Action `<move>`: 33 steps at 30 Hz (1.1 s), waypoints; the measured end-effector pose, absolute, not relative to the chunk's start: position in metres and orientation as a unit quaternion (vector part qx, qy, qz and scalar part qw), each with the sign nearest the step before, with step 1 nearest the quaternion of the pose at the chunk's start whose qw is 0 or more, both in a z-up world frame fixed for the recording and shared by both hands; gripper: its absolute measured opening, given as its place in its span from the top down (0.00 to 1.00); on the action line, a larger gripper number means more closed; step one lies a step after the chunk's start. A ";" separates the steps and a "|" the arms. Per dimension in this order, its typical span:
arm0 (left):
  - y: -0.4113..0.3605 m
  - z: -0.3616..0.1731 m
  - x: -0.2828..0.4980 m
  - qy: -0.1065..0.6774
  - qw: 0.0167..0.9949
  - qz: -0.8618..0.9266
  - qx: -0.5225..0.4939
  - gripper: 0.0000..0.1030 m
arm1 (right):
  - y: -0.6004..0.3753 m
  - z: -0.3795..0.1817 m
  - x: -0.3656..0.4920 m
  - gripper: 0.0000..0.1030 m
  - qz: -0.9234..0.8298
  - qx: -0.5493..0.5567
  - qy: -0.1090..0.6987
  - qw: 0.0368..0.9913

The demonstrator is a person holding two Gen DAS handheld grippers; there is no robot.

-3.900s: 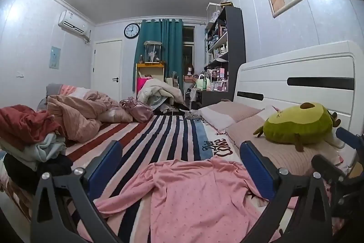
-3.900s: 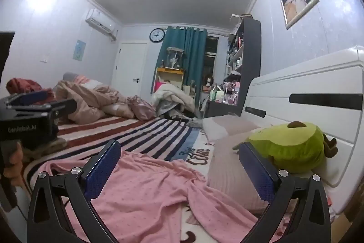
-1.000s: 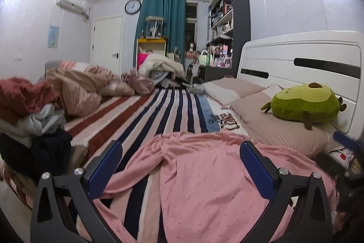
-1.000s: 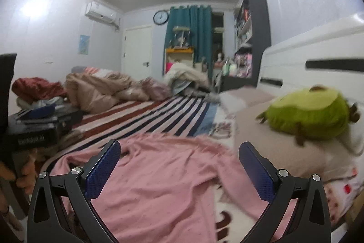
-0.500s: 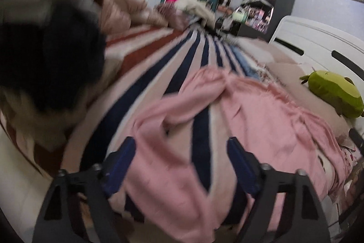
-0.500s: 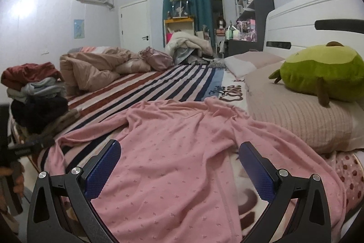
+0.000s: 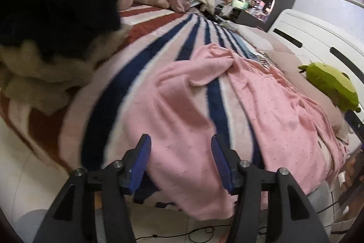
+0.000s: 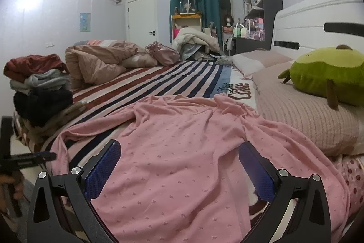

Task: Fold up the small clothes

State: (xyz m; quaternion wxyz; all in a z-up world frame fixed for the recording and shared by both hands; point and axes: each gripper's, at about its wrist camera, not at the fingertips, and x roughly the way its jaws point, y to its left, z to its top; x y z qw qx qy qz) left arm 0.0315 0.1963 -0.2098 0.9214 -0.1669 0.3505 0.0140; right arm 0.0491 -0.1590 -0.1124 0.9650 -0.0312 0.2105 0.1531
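With my left gripper fingers just narrowing around the pink top, I feared pinching the bedspread too.

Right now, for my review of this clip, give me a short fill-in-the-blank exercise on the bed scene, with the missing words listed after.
1. The pink dotted long-sleeved top lies spread on a blanket patterned with ____.
2. The green avocado-shaped plush toy rests on a ____.
3. The jaws of the left gripper, which have just been closing, stand around a ____ of the pink top.
4. The right gripper is ____.

Missing words: stripes; pillow; sleeve; open
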 end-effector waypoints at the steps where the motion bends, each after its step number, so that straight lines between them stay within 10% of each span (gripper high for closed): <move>1: 0.200 -0.210 0.029 0.355 0.920 0.020 -0.164 0.51 | -0.159 -0.113 0.048 0.00 0.153 -0.034 0.210 0.965; 5: 0.203 -0.224 0.024 0.370 0.911 -0.001 -0.181 0.51 | -0.154 -0.115 0.050 0.00 0.165 -0.023 0.215 0.962; 11: 0.187 -0.233 0.034 0.371 0.912 0.017 -0.172 0.96 | -0.154 -0.115 0.046 0.00 0.174 -0.016 0.213 0.961; 23: 0.215 -0.099 -0.007 0.196 0.966 -0.017 -0.168 0.97 | -0.205 -0.111 0.035 0.00 0.142 0.020 0.189 0.971; 33: 0.080 -0.042 0.046 0.167 0.956 -0.217 -0.101 0.97 | -0.255 -0.111 0.020 0.00 0.118 0.061 0.169 0.977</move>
